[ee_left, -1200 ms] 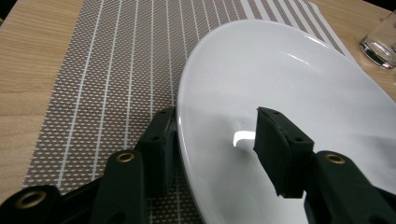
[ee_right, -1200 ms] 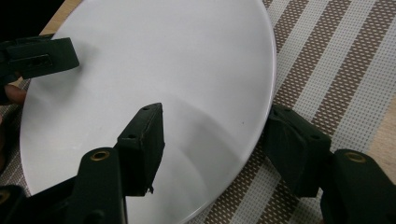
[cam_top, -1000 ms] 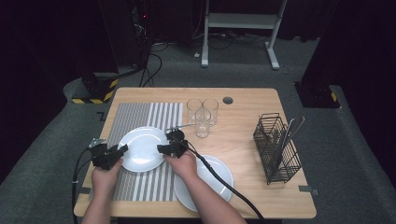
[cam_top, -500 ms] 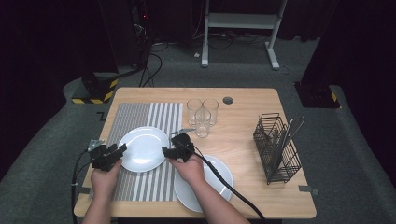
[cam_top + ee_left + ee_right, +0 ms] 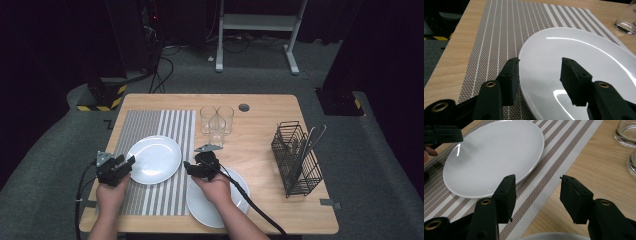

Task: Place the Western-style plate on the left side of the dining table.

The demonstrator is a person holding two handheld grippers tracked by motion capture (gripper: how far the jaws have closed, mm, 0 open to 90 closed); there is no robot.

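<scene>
Two white plates sit on the table, along with three drinking glasses at upper centre and one wire basket at the right. The plate on the striped mat lies flat at left of centre, round, with no long axis to speak of. The second plate rests at lower centre under the right wrist. The left gripper stands open astride the first plate's near rim, one jaw over the mat, the other over the white. The right gripper is open too, its jaws having just been closing with nothing between them; the plate lies upper left of its jaws, apart
</scene>
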